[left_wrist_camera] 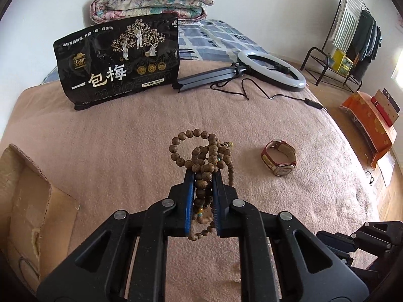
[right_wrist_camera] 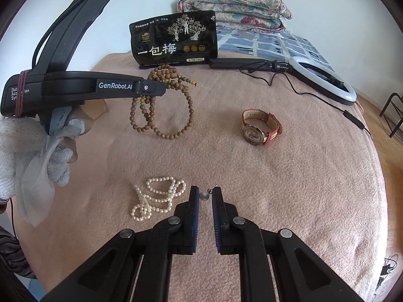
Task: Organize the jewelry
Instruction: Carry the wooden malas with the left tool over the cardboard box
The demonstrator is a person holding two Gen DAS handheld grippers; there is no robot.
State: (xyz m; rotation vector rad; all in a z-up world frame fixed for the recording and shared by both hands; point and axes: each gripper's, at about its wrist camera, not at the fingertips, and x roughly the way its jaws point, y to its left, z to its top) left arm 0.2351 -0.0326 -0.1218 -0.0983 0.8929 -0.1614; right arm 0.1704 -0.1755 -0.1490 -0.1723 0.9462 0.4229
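Note:
My left gripper [left_wrist_camera: 203, 173] is shut on a bundle of brown wooden bead strands [left_wrist_camera: 201, 153] and holds it above the pink blanket; the loops hang from it in the right wrist view [right_wrist_camera: 163, 105]. A red-strapped watch [left_wrist_camera: 279, 157] lies to its right, also in the right wrist view [right_wrist_camera: 260, 127]. My right gripper [right_wrist_camera: 205, 192] is low over the blanket, jaws slightly apart around a small grey pearl earring [right_wrist_camera: 204, 196]. A white pearl strand [right_wrist_camera: 157, 197] lies just left of it.
An open cardboard box [left_wrist_camera: 27, 196] stands at the left. A black snack bag [left_wrist_camera: 118, 60] stands at the back, with a ring light [left_wrist_camera: 272, 70] and its cable to the right. A folded floral quilt [left_wrist_camera: 151, 0] lies behind. An orange-covered stool [left_wrist_camera: 370, 125] is off the bed.

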